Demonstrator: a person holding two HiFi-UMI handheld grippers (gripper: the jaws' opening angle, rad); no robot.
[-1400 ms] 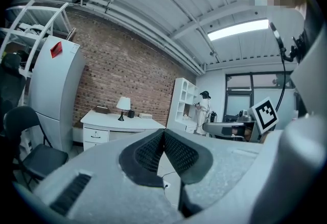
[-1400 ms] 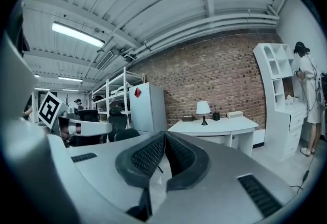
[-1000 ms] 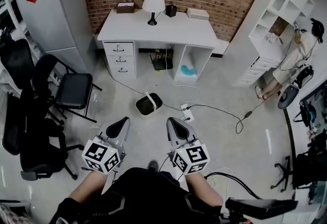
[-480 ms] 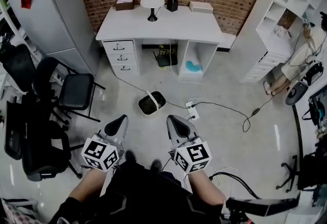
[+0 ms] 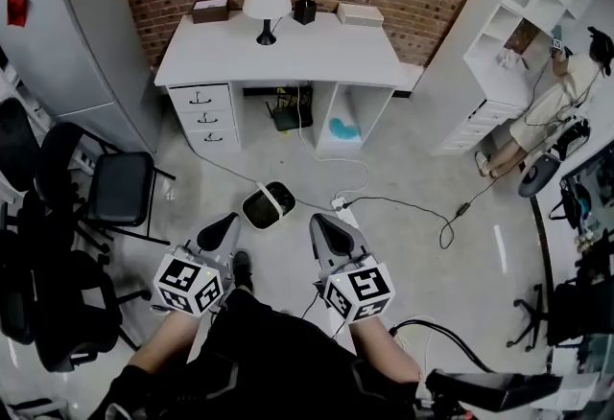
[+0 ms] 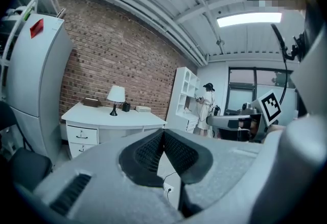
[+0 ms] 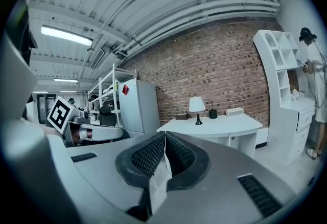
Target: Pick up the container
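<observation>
The container (image 5: 268, 205) is a small black bin with a white rim and a white handle across its top. It stands on the grey floor in front of the white desk (image 5: 278, 54). In the head view my left gripper (image 5: 228, 219) is held just short of the container, slightly to its left, and its jaws are shut on nothing. My right gripper (image 5: 321, 221) is level with it, to the container's right, also shut and empty. The left gripper view shows the left gripper (image 6: 163, 132) with pads touching; the right gripper view shows the same of the right gripper (image 7: 164, 135). Neither gripper view shows the container.
A white power strip (image 5: 342, 207) with trailing cables lies on the floor right of the container. Black chairs (image 5: 115, 188) crowd the left, by a grey fridge (image 5: 58, 44). The desk carries a lamp (image 5: 266, 1). A person (image 5: 547, 111) stands by white shelves (image 5: 499, 35) at the right.
The view has moved forward and a little right: the container now lies closer to the gripper tips. Both grippers keep their pose and stay shut. A shoe shows by the left gripper.
</observation>
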